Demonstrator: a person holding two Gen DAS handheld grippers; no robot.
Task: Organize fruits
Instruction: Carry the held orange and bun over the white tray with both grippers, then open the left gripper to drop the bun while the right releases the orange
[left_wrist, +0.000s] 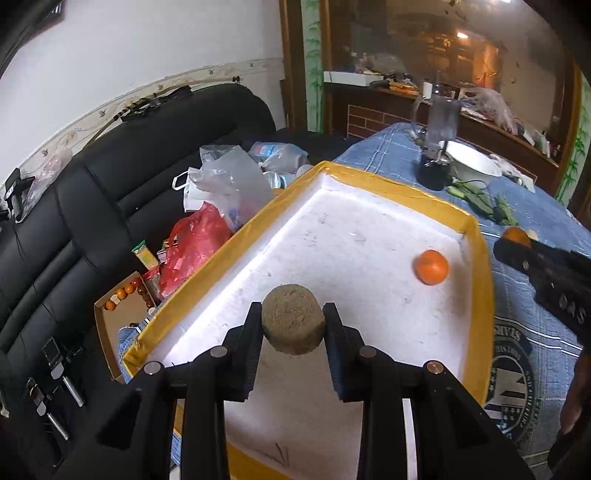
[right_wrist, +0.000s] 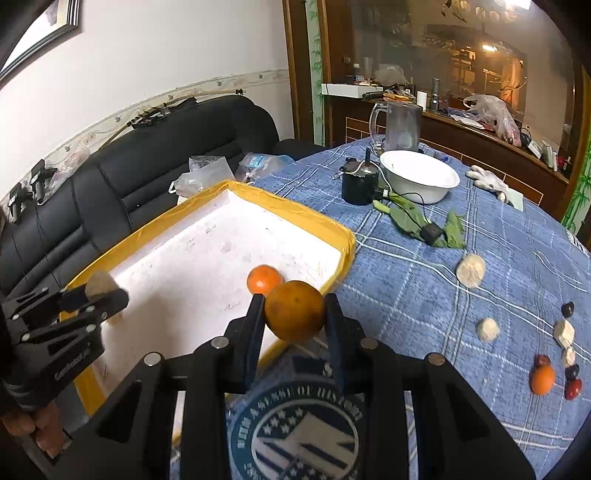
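Fruits: left gripper (left_wrist: 293, 321) fingers clamp a brown fuzzy fruit (left_wrist: 293, 319) over the white tray (left_wrist: 476, 236) | right gripper (right_wrist: 295, 312) fingers clamp an orange (right_wrist: 294, 310) above tray edge | small orange (left_wrist: 431, 266) lies in tray

Left gripper (left_wrist: 293, 325) clamps a rough brown round fruit (left_wrist: 293, 320), held over the near part of the white tray (left_wrist: 476, 236) with the yellow rim. Small orange (left_wrist: 431, 266) sits inside the tray near its right wall. Right gripper (left_wrist: 517, 245) comes in just outside that right wall, carrying an orange fruit (left_wrist: 516, 235) at its tip. White bowl (left_wrist: 472, 162) beyond the tray's far corner.
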